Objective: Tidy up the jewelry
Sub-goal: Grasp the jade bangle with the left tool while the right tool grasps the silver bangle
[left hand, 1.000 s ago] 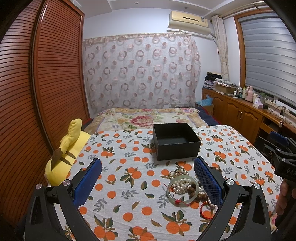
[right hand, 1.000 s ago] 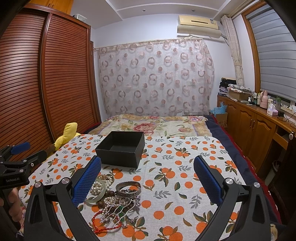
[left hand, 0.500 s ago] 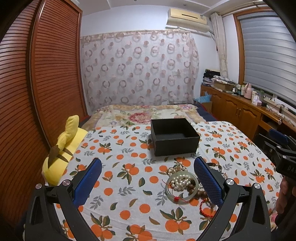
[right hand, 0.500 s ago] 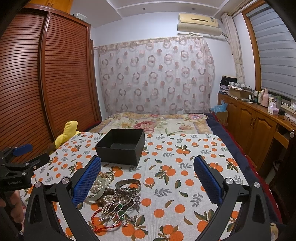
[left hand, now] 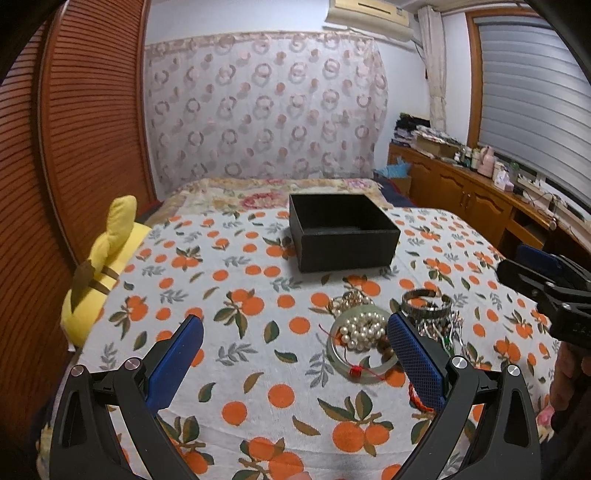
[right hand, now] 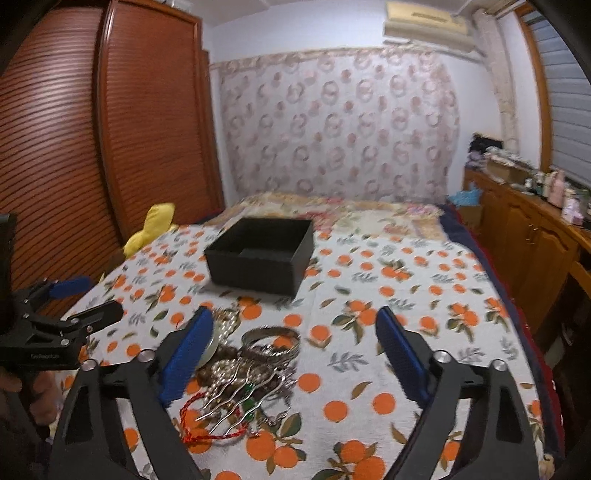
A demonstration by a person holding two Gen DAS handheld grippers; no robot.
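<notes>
left gripper [left hand: 295, 334]: jaws wide, empty | right gripper [right hand: 295, 328]: jaws just narrowing, wide, empty | jewelry pile [right hand: 243, 365] near black box [right hand: 258, 254]

The room is evenly and softly lit, a little dim, with a cool cast on the far wall [left hand: 229, 14]; no lamp shows and no hard shadows fall on the cloth [left hand: 258, 354]; ahead of the left claw [left hand: 295, 334] the box [left hand: 343, 236] and beads [left hand: 360, 328] are fairly sharp; the right view is smeared by motion, the curtain [right hand: 340, 125] and box [right hand: 258, 258] beyond the right claw [right hand: 295, 319] soft; fisheye bends the wardrobe [left hand: 85, 122] at the left edge; the corners go black; the box's inside is too dark to read.
</notes>
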